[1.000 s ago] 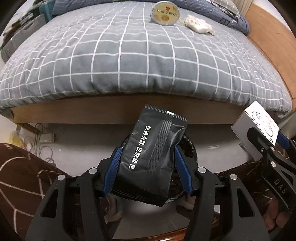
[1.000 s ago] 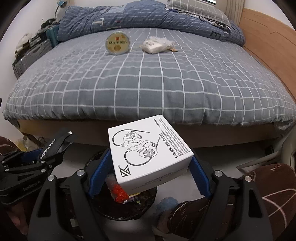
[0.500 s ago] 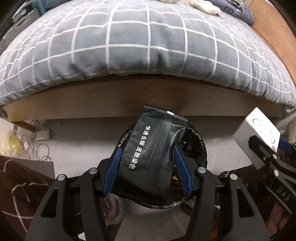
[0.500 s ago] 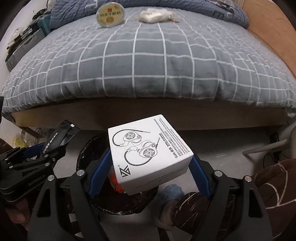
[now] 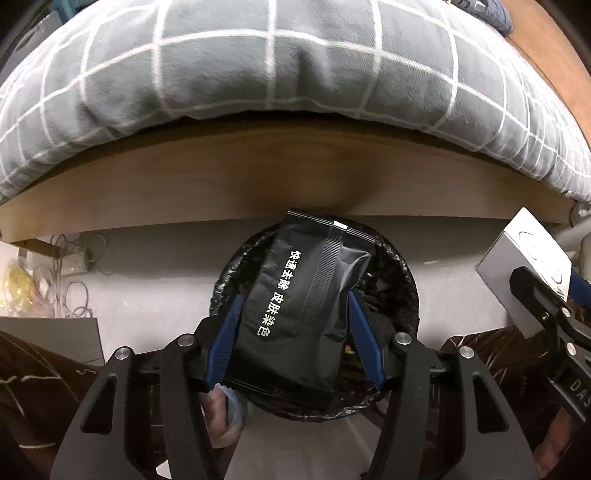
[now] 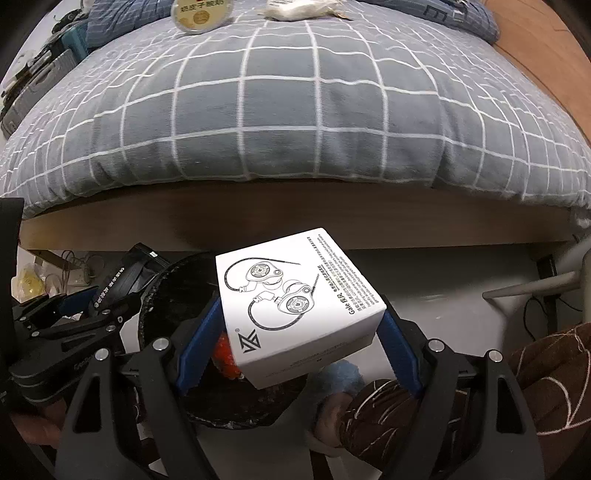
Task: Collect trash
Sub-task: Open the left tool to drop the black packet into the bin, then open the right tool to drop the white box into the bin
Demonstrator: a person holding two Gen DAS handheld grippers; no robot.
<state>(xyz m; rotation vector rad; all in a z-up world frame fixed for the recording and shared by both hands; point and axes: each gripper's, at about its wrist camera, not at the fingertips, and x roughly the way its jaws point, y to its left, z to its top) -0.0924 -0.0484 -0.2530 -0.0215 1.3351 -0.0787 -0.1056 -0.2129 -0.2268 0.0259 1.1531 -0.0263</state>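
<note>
My left gripper (image 5: 293,314) is shut on a black foil packet (image 5: 306,302) with white characters, held directly over the black-lined trash bin (image 5: 400,280) on the floor. My right gripper (image 6: 299,317) is shut on a white earphone box (image 6: 295,306), held above the bin's right side (image 6: 166,291). The box also shows at the right of the left wrist view (image 5: 517,266), and the packet at the left of the right wrist view (image 6: 114,280). Red trash (image 6: 225,354) lies inside the bin. A round gold-lidded tin (image 6: 203,13) and a white crumpled bag (image 6: 303,9) lie far back on the bed.
The bed with its grey checked duvet (image 6: 295,110) and wooden frame (image 5: 221,184) stands just behind the bin. Cables and a power strip (image 5: 70,266) lie on the floor at left. A chair leg (image 6: 532,291) is at right. My knees in brown trousers (image 6: 546,354) flank the bin.
Both grippers have moved down and forward toward the bin, still holding their items. The bed top has slid out of the left view and the bin now fills the centre.
</note>
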